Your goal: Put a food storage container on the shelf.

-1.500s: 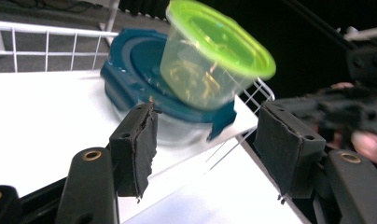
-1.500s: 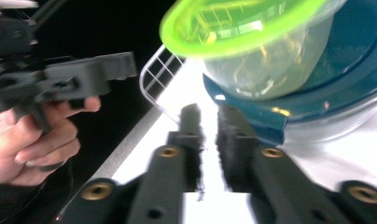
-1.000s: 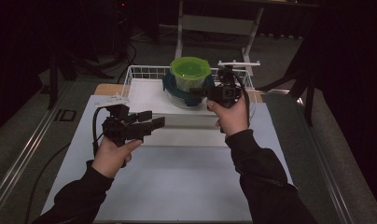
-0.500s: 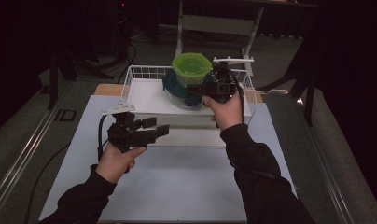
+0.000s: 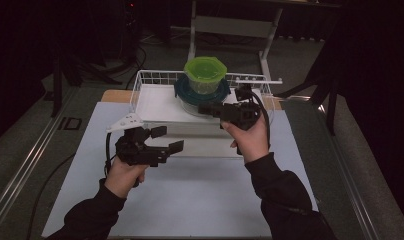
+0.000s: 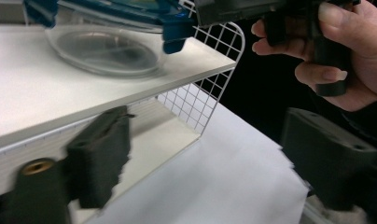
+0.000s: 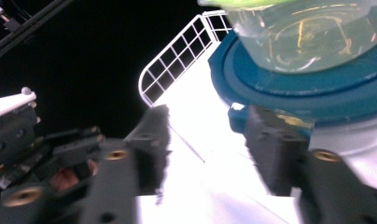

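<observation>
The green-lidded container, stacked on the blue-lidded bowl at upper centre, risked toppling; right tongs, jaws just opening, stood released beside it, left tongs released too.

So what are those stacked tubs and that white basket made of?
Tubs: clear glossy plastic or glass by the look, see-through with highlights; lids green and blue, probably plastic. Basket: thin wire grid, coated white, likely metal.
</observation>
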Tool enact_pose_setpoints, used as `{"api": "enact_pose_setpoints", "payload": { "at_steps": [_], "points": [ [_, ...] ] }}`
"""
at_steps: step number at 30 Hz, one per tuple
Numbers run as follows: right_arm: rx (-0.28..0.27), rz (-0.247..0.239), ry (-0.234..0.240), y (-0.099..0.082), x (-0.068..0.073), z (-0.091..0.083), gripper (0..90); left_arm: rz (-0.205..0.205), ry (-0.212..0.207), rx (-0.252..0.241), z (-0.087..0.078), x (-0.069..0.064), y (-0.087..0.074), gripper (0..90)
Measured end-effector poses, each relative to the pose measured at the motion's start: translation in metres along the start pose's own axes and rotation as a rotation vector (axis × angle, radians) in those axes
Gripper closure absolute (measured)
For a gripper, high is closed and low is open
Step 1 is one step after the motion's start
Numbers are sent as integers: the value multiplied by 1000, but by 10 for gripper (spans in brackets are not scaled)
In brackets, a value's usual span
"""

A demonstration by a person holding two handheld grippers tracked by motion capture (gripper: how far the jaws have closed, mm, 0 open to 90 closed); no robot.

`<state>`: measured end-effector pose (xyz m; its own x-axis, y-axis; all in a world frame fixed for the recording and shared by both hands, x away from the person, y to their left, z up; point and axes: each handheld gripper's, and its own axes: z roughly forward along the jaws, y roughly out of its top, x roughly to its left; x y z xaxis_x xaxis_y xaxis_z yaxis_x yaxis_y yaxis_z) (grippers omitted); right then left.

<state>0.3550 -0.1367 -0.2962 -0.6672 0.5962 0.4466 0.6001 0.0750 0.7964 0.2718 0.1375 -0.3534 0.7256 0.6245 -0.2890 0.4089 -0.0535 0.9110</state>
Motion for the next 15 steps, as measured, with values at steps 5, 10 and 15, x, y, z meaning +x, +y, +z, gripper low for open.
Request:
{"api": "enact_pose_setpoints", "payload": {
  "at_steps": [5, 10, 15],
  "points": [
    [-39, -78, 18, -21, 2, -10, 211, 24, -10, -27, 0, -4, -3, 5],
    [-27, -128, 23, -46, 0, -16, 156, 72, -15, -29, 0, -12, -8, 5],
    [-19, -136, 4, -70, -6, -19, 156, 112, -11, -16, 0, -20, -19, 5]
  ]
}}
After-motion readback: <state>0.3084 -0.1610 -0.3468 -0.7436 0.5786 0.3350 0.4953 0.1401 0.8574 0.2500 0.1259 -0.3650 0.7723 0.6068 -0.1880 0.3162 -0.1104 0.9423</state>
